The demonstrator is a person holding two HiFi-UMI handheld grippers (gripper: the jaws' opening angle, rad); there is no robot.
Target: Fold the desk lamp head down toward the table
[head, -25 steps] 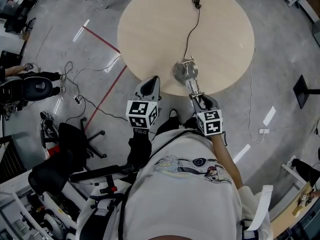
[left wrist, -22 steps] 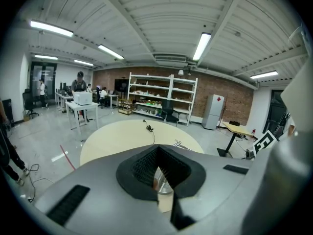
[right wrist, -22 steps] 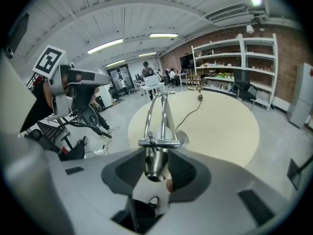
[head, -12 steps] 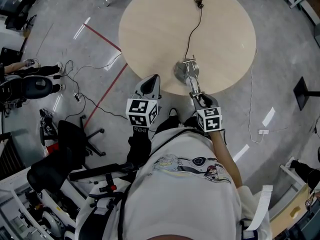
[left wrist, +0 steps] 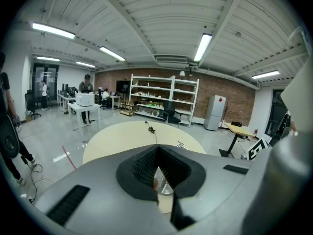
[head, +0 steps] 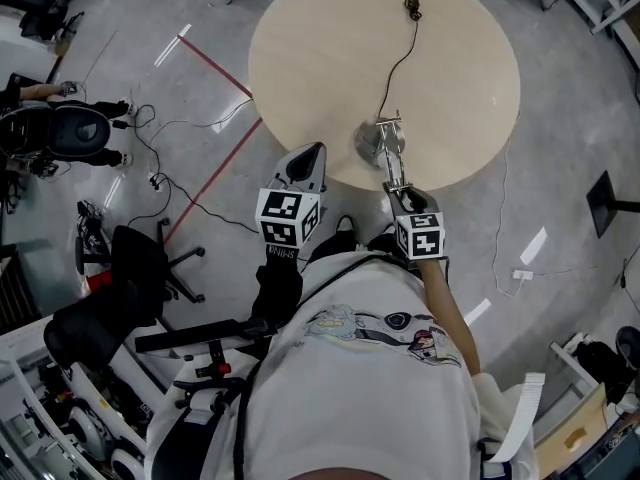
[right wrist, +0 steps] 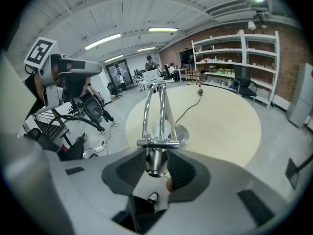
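One round table [head: 330,48] takes up most of the head view, and the desk lamp [head: 385,148] stands at its near edge, just in front of the person. The lamp's round base [right wrist: 172,134] sits on the tabletop, and its twin chrome rods [right wrist: 152,106] lean out from it toward the person. The cord [head: 400,58] trails away across the table.

The left tongs [left wrist: 157,148] hang just beside the table edge, tips together on nothing, pointing toward the base. The right tongs [right wrist: 156,153] have just been closing, and the small chrome lamp head [right wrist: 155,166] is between them. The pads look to be against both its sides, so I take this as a grip.

The step in hand seems to be securing the head; the fold itself is not yet done, since the rods are raised off the table. Next, the right hand likely needs to swing the head downward about its hinge. It must keep the grip firm, and the left tongs may need to steady the base so the lamp does not tip off the edge.
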